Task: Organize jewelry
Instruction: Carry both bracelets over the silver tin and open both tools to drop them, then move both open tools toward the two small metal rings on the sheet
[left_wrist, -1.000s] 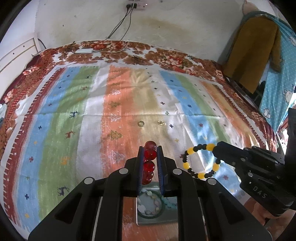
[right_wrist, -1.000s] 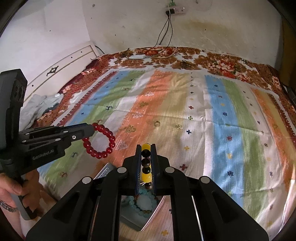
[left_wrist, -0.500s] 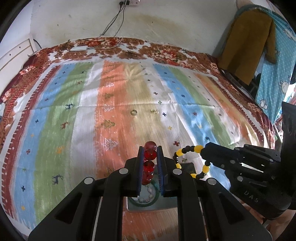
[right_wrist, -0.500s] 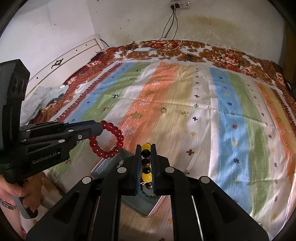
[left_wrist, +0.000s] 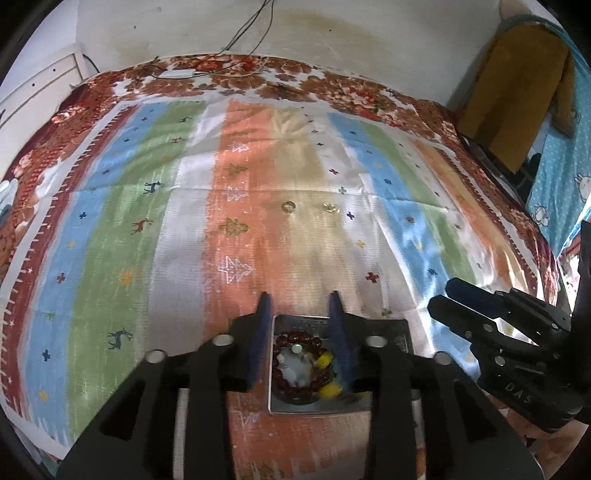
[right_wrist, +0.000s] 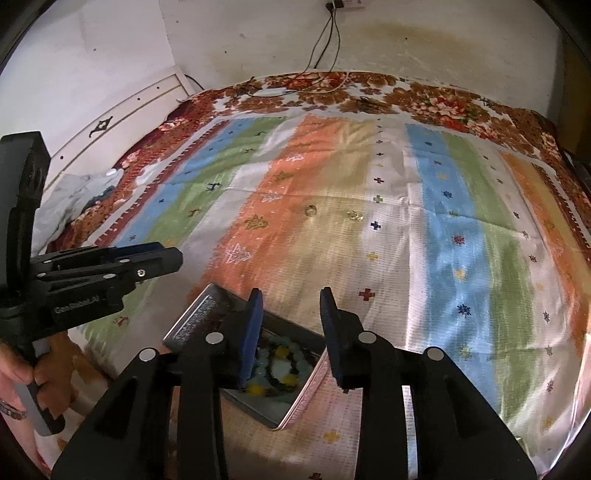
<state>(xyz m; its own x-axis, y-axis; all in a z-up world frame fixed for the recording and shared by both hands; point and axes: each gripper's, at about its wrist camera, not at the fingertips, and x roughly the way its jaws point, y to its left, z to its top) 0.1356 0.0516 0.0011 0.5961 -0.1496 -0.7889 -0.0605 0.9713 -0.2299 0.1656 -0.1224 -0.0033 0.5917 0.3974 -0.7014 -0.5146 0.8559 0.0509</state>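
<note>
A metal tin lies on the striped bedspread near its front edge. A red bead bracelet and a black and yellow bead bracelet lie in it on a pale green one. My left gripper is open and empty just above the tin. My right gripper is open and empty above the tin's right side. A small ring and a small gold piece lie farther out on the bedspread.
The bedspread covers the whole bed. A wall with hanging cables stands behind. A white headboard is at the left. Clothes hang at the right. Crumpled cloth lies at the left edge.
Both grippers have opened. The red bracelet and the black and yellow bracelet have dropped into the tin.
</note>
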